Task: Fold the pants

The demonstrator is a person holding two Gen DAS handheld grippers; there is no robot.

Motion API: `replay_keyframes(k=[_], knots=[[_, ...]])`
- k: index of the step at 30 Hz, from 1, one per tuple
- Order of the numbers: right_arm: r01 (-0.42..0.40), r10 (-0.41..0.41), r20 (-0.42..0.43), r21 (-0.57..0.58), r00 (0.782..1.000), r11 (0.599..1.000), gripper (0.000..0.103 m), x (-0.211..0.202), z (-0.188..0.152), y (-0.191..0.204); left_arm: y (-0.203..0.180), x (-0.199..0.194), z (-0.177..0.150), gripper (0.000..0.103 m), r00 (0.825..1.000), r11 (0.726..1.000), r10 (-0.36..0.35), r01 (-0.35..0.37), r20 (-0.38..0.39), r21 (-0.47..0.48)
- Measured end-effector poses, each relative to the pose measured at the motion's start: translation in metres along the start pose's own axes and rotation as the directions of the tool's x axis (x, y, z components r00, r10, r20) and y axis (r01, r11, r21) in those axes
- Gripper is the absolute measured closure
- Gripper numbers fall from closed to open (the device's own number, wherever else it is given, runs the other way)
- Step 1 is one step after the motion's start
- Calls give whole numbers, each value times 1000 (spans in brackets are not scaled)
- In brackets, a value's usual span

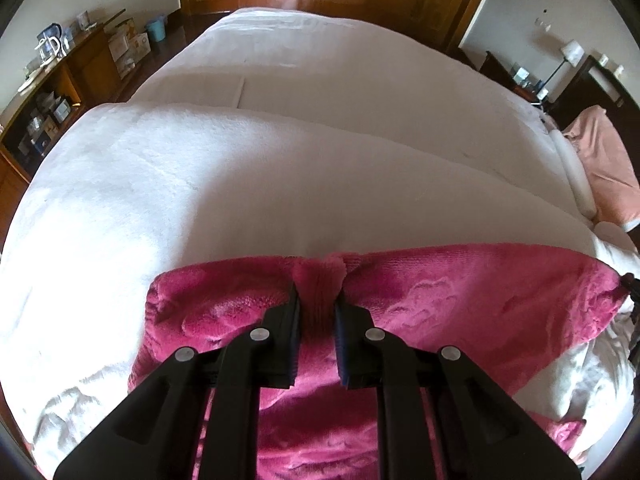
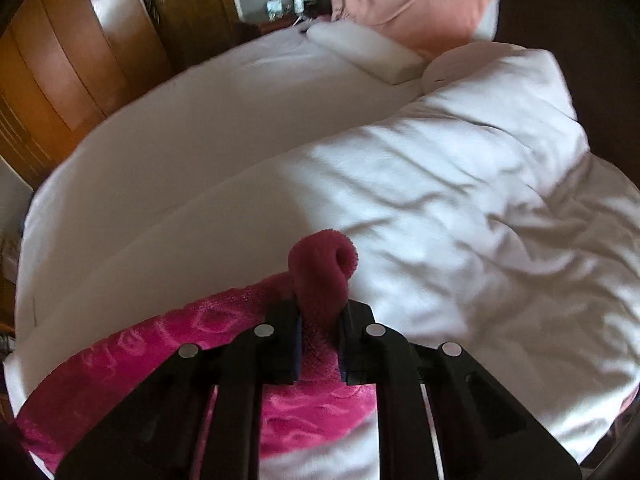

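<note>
On the white blanket (image 1: pixel 160 184) lie the pink fleece pants (image 1: pixel 460 300). Left gripper (image 1: pixel 318 300) clamps a bunched fold at their far edge; right gripper (image 2: pixel 320 312) pinches a curled-up corner. Bed (image 1: pixel 320 60) beyond, pink pillow (image 2: pixel 408 0) at its head.

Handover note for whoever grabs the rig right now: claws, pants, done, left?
Left claw: shut on a bunched edge of the pink fleece pants.
Right claw: shut on another bunch of the pants; the fabric curls up past the fingertips.
Pants: spread over the white duvet on the bed, edge stretched between the two claws.
Done: both grips taken.
Left: carry the held edge over, lay it down, finish the fold. How many folds are already in cannot be told.
</note>
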State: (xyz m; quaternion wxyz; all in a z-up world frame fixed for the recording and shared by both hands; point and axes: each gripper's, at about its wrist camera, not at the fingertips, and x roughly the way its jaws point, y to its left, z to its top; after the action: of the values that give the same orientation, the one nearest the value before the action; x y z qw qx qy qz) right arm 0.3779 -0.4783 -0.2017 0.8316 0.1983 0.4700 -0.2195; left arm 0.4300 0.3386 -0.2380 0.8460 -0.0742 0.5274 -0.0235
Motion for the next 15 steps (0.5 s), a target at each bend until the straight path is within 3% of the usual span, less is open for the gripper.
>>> replay_keyframes(k=[6, 15], knots=[[24, -26, 43, 49, 999, 998, 90, -66, -56, -40, 24, -42, -39, 90, 998, 998, -53, 54, 46, -14], [83, -87, 9, 211, 996, 974, 90, -135, -174, -109, 62, -101, -122, 90, 989, 990, -132, 135, 71, -30]])
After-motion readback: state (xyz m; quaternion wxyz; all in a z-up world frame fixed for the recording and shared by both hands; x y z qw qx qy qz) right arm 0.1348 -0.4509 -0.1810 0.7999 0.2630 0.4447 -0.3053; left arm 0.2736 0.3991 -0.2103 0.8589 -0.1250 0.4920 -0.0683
